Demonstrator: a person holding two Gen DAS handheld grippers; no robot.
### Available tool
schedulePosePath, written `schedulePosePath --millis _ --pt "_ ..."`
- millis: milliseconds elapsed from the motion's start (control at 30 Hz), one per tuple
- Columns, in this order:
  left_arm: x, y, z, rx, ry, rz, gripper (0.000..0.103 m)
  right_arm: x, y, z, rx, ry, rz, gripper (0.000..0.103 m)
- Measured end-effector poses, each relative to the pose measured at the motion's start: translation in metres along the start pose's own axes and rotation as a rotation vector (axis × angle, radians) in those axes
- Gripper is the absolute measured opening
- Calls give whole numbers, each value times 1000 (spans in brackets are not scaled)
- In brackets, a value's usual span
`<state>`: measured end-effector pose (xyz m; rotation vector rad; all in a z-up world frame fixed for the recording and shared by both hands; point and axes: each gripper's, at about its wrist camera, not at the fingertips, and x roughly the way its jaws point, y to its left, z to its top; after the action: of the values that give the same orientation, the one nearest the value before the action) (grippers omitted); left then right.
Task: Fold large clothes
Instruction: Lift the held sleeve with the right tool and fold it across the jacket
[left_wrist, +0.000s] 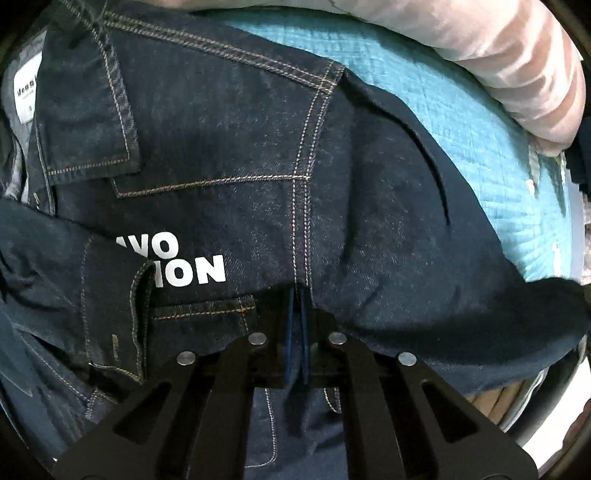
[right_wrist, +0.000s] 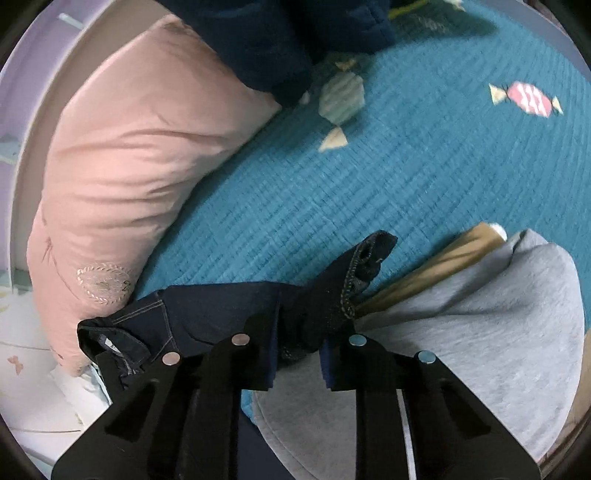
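A dark denim jacket (left_wrist: 229, 147) with tan stitching and white printed letters lies spread over the teal quilt (left_wrist: 461, 140) and fills the left wrist view. My left gripper (left_wrist: 298, 306) points down at it. Its blue pads (left_wrist: 291, 332) stand together, and their tips are tucked under a folded denim edge along a seam. In the right wrist view a bunched end of the denim jacket (right_wrist: 221, 310), with a stitched hem sticking up, sits between the pads of my right gripper (right_wrist: 300, 347), which presses on it.
A pink pillow (right_wrist: 122, 177) lies along the left of the quilt (right_wrist: 406, 184), against a lilac wall. A grey garment (right_wrist: 480, 332) and a tan one (right_wrist: 443, 262) lie at the right. A navy garment (right_wrist: 280, 37) sits at the top.
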<state>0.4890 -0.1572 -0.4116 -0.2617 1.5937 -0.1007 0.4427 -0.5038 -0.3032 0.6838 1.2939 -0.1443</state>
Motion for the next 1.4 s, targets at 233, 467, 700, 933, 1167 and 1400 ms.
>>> schedulePosePath --millis 233,467,700,933,1167,1400 --pt "-11 -14 0 37 -2 29 4 -25 20 -4 -61 -62 25 16" --pt "-69 -25 -20 109 -98 12 4 -61 65 -21 -170 -106 73 16" --pt "-143 -9 -43 127 -199 9 5 -87 120 -52 -276 -132 104 16" --pt "-211 18 -66 125 -306 9 44 -102 182 -95 -414 -126 152 16" --pt "-261 74 -92 78 -385 2 52 -96 263 -152 -592 -81 193 16" --pt "-282 150 -113 -5 -416 7 58 -53 332 -208 -721 18 217 15"
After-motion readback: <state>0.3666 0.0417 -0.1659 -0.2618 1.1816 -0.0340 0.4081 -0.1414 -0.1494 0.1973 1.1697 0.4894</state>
